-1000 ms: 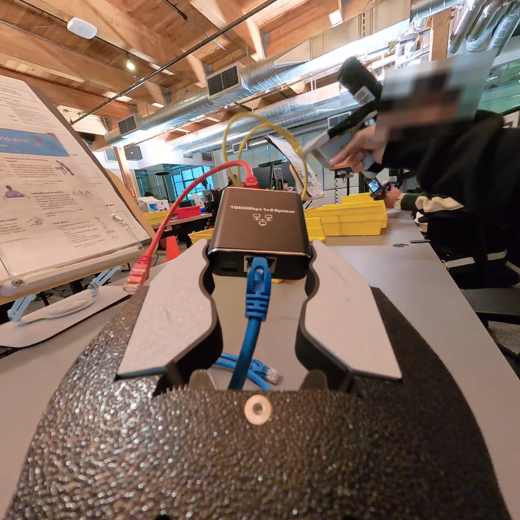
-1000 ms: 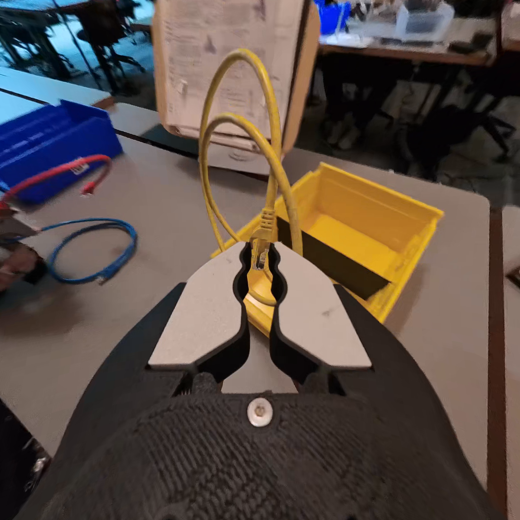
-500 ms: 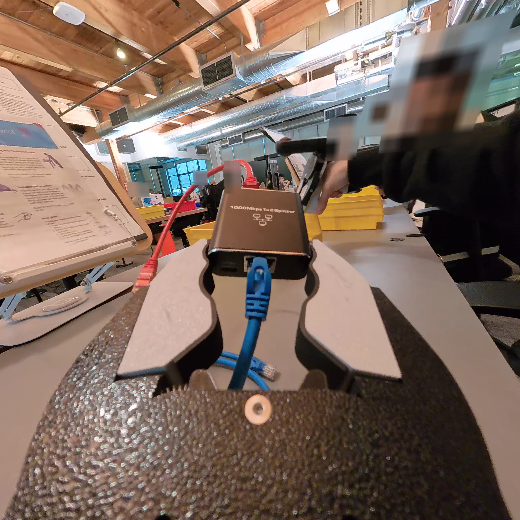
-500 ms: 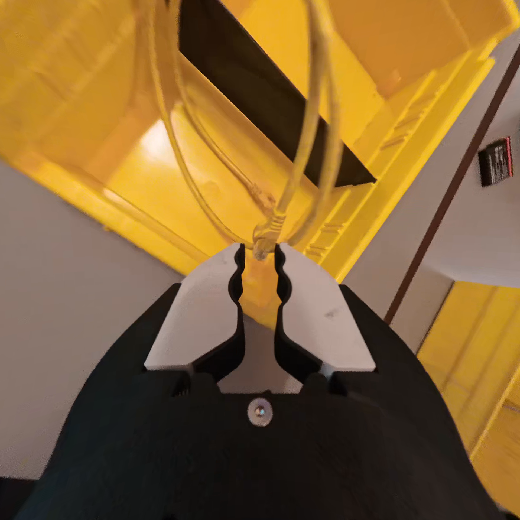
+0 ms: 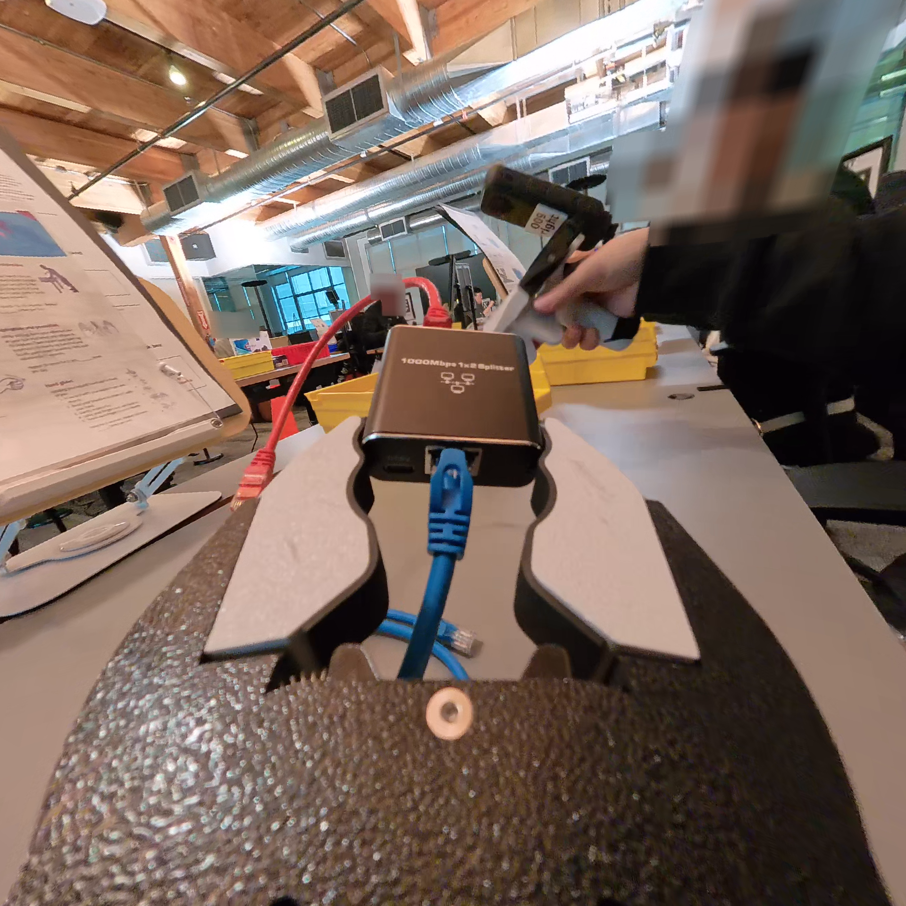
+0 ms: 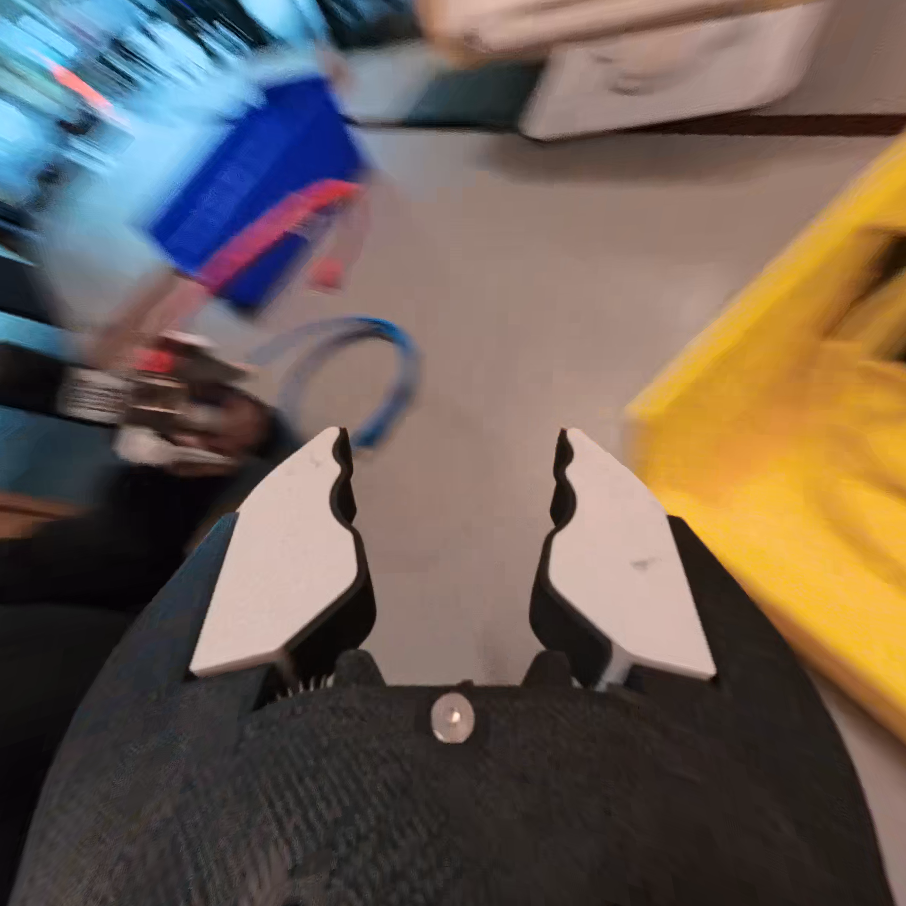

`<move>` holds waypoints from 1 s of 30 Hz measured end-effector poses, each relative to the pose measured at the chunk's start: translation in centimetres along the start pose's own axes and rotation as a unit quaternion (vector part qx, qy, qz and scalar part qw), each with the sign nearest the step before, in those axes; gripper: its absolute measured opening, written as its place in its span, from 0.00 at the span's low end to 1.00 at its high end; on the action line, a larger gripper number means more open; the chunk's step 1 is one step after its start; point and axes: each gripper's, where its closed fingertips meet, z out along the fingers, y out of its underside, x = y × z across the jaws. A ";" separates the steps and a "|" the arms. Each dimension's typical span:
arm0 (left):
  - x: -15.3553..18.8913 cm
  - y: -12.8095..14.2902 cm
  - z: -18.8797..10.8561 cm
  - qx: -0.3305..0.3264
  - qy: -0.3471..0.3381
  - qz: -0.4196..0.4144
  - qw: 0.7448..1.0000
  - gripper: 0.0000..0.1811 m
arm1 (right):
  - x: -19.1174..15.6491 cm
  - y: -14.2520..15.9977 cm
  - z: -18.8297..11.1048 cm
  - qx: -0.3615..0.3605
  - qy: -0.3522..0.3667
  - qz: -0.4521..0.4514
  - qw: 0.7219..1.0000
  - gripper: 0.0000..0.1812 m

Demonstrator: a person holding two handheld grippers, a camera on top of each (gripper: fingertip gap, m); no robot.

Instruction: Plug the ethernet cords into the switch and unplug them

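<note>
I am holding the switch, a small dark box, clenched between the fingers of my left gripper and lifted above the grey table. The blue cord is sitting plugged into its near port, its slack looping down under the gripper, and the red cord is plugged in at the far side, arching over so its free plug dangles to the left. I judge I am in the unplugging half of the task, with two cords left to pull.

My right gripper is standing released and grasping nothing, jaws well apart; its view is badly smeared, so I am making out only the yellow bin on the right, a blue bin far left and the blue loop beyond the fingertips. From the left wrist view it is hovering just behind the switch, in the person's hand.

Next I am looking to bring the open right jaws onto the red plug at the back, squeeze its latch, and pull straight out while the left holds firm.
</note>
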 end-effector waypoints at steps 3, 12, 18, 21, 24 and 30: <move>0.6 0.6 0.3 -0.019 0.010 0.017 1.000 0.34 | -7.9 0.9 2.6 0.103 -0.159 0.090 0.978 0.41; 1.4 2.0 0.8 -0.070 0.017 0.056 0.996 0.34 | -12.3 2.9 7.1 0.251 -0.259 0.288 0.887 0.28; 1.8 3.5 1.1 -0.125 0.026 0.030 0.991 0.34 | -11.8 3.4 7.5 0.291 -0.257 0.344 0.855 0.16; 2.0 4.1 1.1 -0.149 0.032 0.023 0.988 0.34 | -11.5 3.6 7.4 0.298 -0.254 0.355 0.849 0.11; 2.2 4.4 1.1 -0.161 0.043 0.012 0.986 0.34 | -11.4 4.0 7.4 0.302 -0.247 0.362 0.847 0.10; 2.4 4.9 1.1 -0.190 0.052 0.004 0.980 0.34 | -10.9 4.5 7.5 0.304 -0.239 0.379 0.841 0.09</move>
